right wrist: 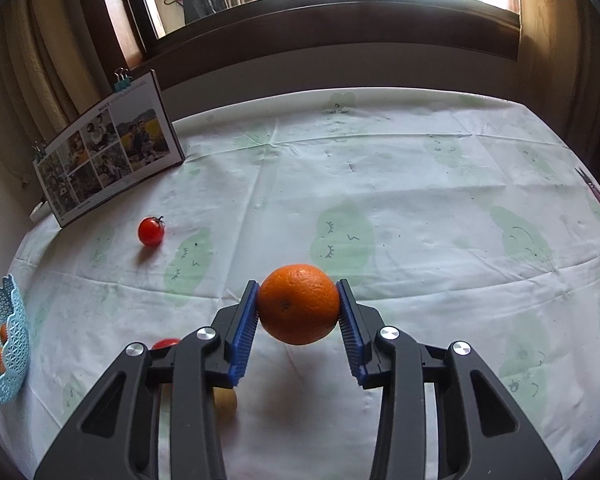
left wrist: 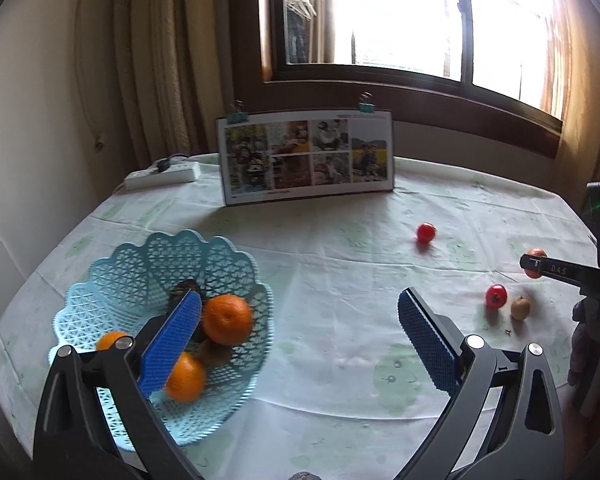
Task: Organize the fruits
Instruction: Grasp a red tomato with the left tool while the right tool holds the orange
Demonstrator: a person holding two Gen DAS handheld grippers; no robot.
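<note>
Gripping an orange (right wrist: 299,303) between the blue pads, your right gripper (right wrist: 298,312) holds the fruit lifted clear of the tablecloth (right wrist: 400,184), its shadow showing on the cloth underneath; your left gripper (left wrist: 298,340) hangs spread wide and empty, its left finger over the blue basket (left wrist: 112,280). You appear to be in the carrying step: the orange is picked and the basket is where it most likely belongs. That basket sits at the near left of the table and already holds three oranges (left wrist: 228,319) and a darker fruit or two that you cannot make out well behind the finger. The next move calls for a sweep leftward across the table, then a low release so the orange settles among the others instead of bouncing off the lacy rim. Watch what lies along the way: a tomato (right wrist: 151,231) sits on the cloth toward the far left, and another tomato (left wrist: 496,296) with a small brownish fruit (left wrist: 520,307) beside it lies just below and left of your right gripper. Your empty left gripper also stands over the basket, so it may need to clear off before the drop. A photo board (left wrist: 306,158) stands at the far edge and a power strip (left wrist: 162,175) lies at the far left, both well apart from the path.
</note>
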